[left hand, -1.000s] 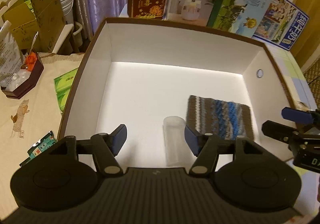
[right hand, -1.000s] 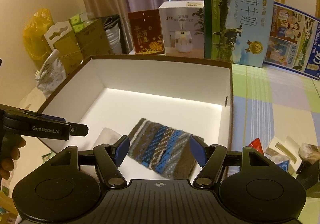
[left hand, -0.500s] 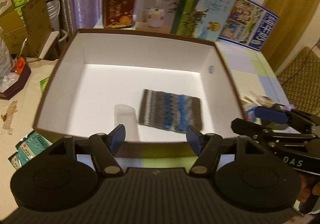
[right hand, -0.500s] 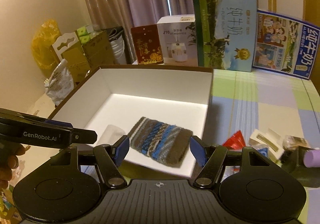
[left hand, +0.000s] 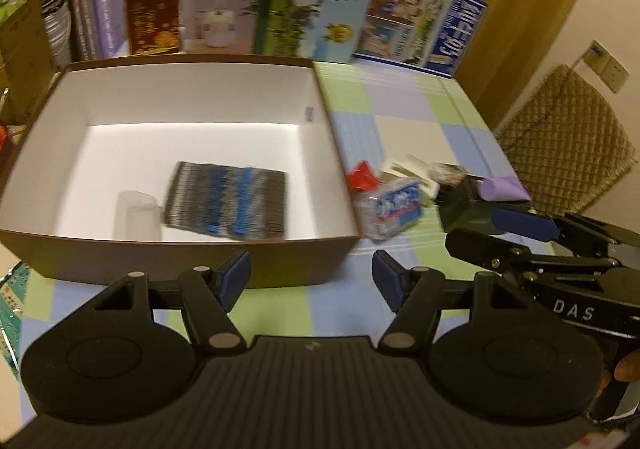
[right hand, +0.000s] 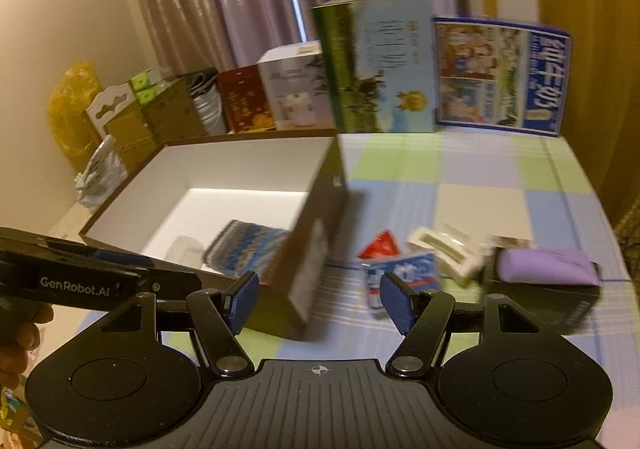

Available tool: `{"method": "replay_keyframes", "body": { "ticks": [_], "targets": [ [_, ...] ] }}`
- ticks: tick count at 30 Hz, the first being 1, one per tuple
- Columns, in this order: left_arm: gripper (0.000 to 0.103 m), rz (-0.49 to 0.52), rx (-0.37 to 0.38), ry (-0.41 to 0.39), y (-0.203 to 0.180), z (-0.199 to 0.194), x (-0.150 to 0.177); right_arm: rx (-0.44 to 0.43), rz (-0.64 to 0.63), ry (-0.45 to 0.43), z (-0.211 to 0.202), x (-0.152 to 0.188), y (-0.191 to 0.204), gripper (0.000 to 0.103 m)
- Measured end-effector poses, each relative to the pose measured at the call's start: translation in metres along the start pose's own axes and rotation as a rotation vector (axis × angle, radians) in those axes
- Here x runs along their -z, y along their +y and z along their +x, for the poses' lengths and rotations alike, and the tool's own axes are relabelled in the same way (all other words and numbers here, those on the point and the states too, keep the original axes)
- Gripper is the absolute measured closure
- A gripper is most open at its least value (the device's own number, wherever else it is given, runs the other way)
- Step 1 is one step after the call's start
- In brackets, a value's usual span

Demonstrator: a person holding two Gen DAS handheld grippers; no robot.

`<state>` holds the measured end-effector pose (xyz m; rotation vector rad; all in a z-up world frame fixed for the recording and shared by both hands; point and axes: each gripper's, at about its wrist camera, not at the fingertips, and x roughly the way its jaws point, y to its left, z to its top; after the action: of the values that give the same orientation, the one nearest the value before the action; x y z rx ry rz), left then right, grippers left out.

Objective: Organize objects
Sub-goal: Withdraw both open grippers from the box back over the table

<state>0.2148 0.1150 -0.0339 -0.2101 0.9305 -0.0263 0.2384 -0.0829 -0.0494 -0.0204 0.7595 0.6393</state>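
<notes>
Loose objects: a small cluster was recorded on the checked tablecloth [right hand: 480, 185], just beside the right wall of the brown box [left hand: 332, 153]. Listed in it were a red packet [right hand: 380, 245], a blue-and-white packet [right hand: 404, 273], a white clip-like item [right hand: 444, 249] and a purple-topped dark box [right hand: 544, 281]. Inside the brown box, a striped knitted cloth [left hand: 228, 201] and a translucent cup [left hand: 136, 213] were noted, touching or nearly so.

Left gripper [left hand: 311, 281]: spread wide, nothing held, poised over the near wall of the brown box. Right gripper [right hand: 319, 299]: likewise spread and empty, aimed between the box corner and the blue-and-white packet.

Step judged in hand: selection of the next item from the cluster. A single piece at the cluster's edge was judged best approached, the fingers lowered either side of it so that neighbours were not dragged. Motion blur was noted; finer identification could not be made.
</notes>
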Motion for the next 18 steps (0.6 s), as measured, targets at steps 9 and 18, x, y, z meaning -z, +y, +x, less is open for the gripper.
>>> {"method": "replay_keyframes", "body": {
  "ticks": [9, 18],
  "targets": [
    [0.04, 0.055, 0.05, 0.013, -0.059, 0.013, 0.0, 0.062, 0.068, -0.009, -0.035, 0.012, -0.056, 0.039],
    [0.04, 0.087, 0.061, 0.033, -0.1, 0.037, -0.002, 0.133, 0.114, 0.001, -0.053, 0.024, -0.12, 0.039]
  ]
}}
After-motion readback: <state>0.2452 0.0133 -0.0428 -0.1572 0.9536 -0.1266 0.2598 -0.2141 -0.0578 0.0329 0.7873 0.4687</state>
